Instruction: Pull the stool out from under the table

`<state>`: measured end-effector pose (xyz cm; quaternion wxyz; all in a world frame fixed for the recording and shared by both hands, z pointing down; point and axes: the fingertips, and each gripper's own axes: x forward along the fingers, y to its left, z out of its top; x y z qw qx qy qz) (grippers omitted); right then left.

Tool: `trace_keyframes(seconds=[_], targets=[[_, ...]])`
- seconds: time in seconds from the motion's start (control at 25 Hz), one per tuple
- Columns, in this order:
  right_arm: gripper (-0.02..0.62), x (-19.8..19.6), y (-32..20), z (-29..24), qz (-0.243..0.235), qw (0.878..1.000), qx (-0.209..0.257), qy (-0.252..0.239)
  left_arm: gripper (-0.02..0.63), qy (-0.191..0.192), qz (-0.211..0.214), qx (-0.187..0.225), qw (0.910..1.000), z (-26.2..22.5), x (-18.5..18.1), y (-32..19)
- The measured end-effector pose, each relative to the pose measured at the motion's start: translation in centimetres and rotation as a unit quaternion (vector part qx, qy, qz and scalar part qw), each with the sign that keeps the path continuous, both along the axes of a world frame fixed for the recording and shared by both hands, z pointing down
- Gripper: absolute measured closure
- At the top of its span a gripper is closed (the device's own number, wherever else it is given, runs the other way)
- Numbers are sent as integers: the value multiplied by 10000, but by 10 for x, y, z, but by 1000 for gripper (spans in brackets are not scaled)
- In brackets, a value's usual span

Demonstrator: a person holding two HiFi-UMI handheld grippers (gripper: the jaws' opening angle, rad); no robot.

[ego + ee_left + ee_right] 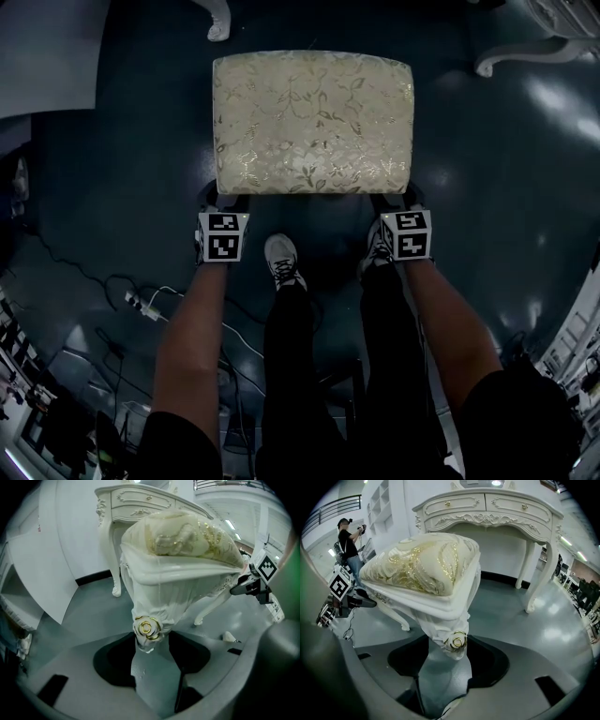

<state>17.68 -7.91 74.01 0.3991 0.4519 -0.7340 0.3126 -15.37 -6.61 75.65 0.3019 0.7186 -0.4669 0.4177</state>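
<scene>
On the dark floor [487, 187], head view: stool [312, 122] standing in the open, left tongs [225, 200] and right tongs [396, 200] at its two near corners; left gripper view: left tongs clamped on a corner leg [153, 677] below a gold rose [146, 628], carved white worktop [140, 503] behind; right gripper view: right tongs clamped likewise on the other near leg, worktop well behind the stool.
</scene>
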Motion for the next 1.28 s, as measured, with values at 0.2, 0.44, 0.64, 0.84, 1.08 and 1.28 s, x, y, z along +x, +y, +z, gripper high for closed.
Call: trace_keyframes(seconds=[0.2, 0.44, 0.64, 0.84, 1.08, 1.28], targets=[[327, 1, 7, -4, 502, 9986, -163, -72, 385, 50, -466, -75, 9989, -9, -9, 26], [568, 2, 34, -32, 536, 9967, -612, -3, 578, -24, -460, -262, 9986, -51, -7, 70], [568, -19, 40, -98, -177, 9972, -645, -331, 598, 228, -646, -222, 9974, -121, 8, 75], [568, -44, 19, -183, -477, 9955, -341, -743, 598, 427, -500, 78, 9978, -206, 35, 53], [568, -54, 5, -310, -477, 9913, 20, -1223, 598, 954, -161, 293, 9949, -335, 93, 45], [568, -52, -7, -395, -248, 9844, 211, -1729, 598, 1403, -137, 273, 9896, -424, 124, 38]])
